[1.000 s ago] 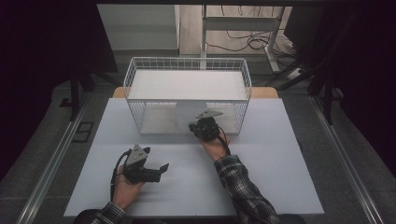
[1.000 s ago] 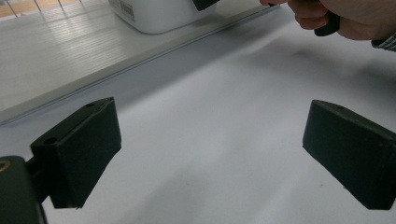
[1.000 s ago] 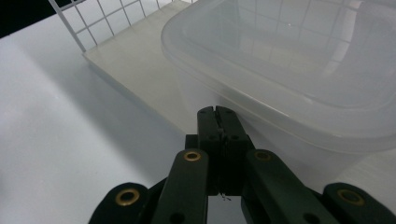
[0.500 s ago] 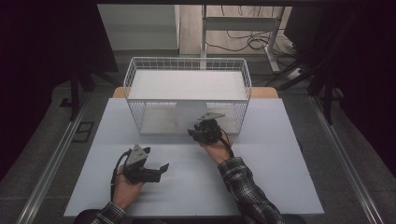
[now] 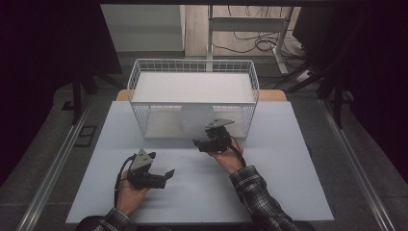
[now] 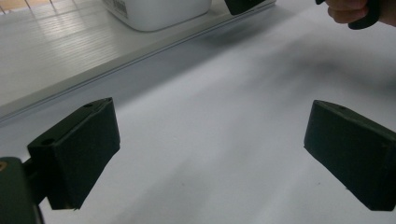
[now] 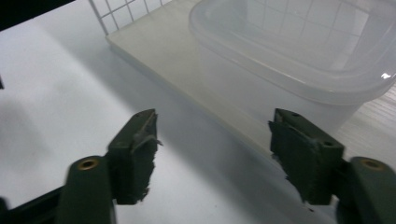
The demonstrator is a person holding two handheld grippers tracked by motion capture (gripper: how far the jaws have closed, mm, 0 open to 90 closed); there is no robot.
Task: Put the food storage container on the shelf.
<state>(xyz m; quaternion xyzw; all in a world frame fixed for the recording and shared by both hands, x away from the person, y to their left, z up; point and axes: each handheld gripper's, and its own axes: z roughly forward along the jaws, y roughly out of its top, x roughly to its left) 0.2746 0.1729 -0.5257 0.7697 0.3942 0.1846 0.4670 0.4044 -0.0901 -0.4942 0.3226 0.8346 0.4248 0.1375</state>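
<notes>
Container release at basket front

Right gripper (image 7: pixel 212 156) jaws have just been opening, nothing between them; plastic container (image 7: pixel 299 60) sits upper right, inside wire basket (image 5: pixel 144 77). Withdraw straight back. Left gripper (image 6: pixel 210 154) stands open, idle.

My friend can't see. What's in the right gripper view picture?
A clear plastic tub sits on a pale board inside a white wire basket. In front, the right tongs stand open with nothing between them, above a white table.

White table (image 5: pixel 288 183), white wire basket (image 5: pixel 144 103) standing on its far half
</notes>
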